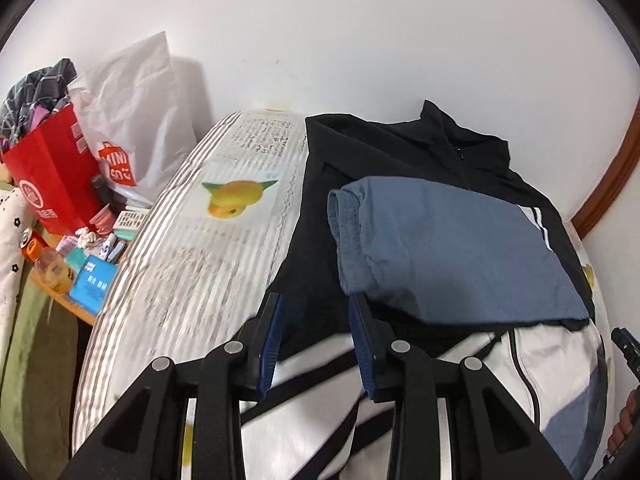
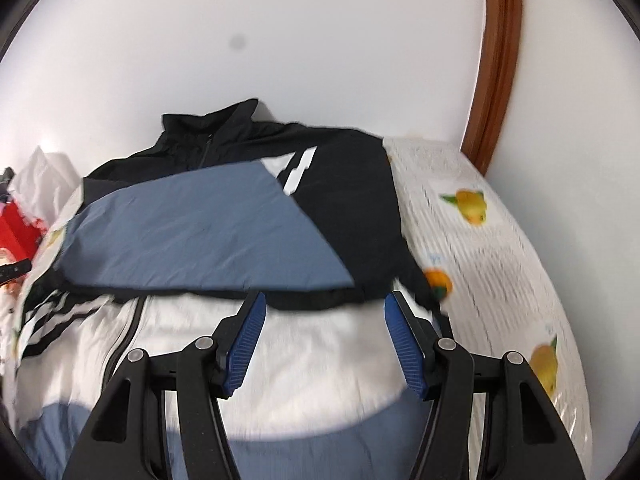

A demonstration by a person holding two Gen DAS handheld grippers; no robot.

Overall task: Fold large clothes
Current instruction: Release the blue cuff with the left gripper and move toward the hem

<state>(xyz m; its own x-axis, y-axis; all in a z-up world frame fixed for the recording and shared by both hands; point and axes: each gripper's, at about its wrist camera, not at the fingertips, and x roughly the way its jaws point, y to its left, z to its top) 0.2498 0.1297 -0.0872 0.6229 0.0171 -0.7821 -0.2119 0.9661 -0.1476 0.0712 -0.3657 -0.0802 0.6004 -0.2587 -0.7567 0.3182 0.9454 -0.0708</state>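
Observation:
A black, white and slate-blue zip jacket (image 1: 404,148) lies on the bed, collar toward the wall. Its blue sleeve (image 1: 440,240) is folded across the black chest; the cuff points left. The white and blue lower part (image 1: 552,364) lies nearest me. My left gripper (image 1: 316,308) is open and empty, over the jacket's left edge. In the right wrist view the jacket (image 2: 352,208) shows with the folded sleeve (image 2: 200,232) across it. My right gripper (image 2: 324,304) is open and empty, above the white panel (image 2: 312,360) near the black hem.
The bed has a striped cover with fruit prints (image 1: 236,200). A side table at left holds a red bag (image 1: 52,176), a white plastic bag (image 1: 132,112), bottles and boxes (image 1: 88,284). A wooden door frame (image 2: 496,64) stands at right. The other gripper's tip (image 1: 628,348) shows at the right edge.

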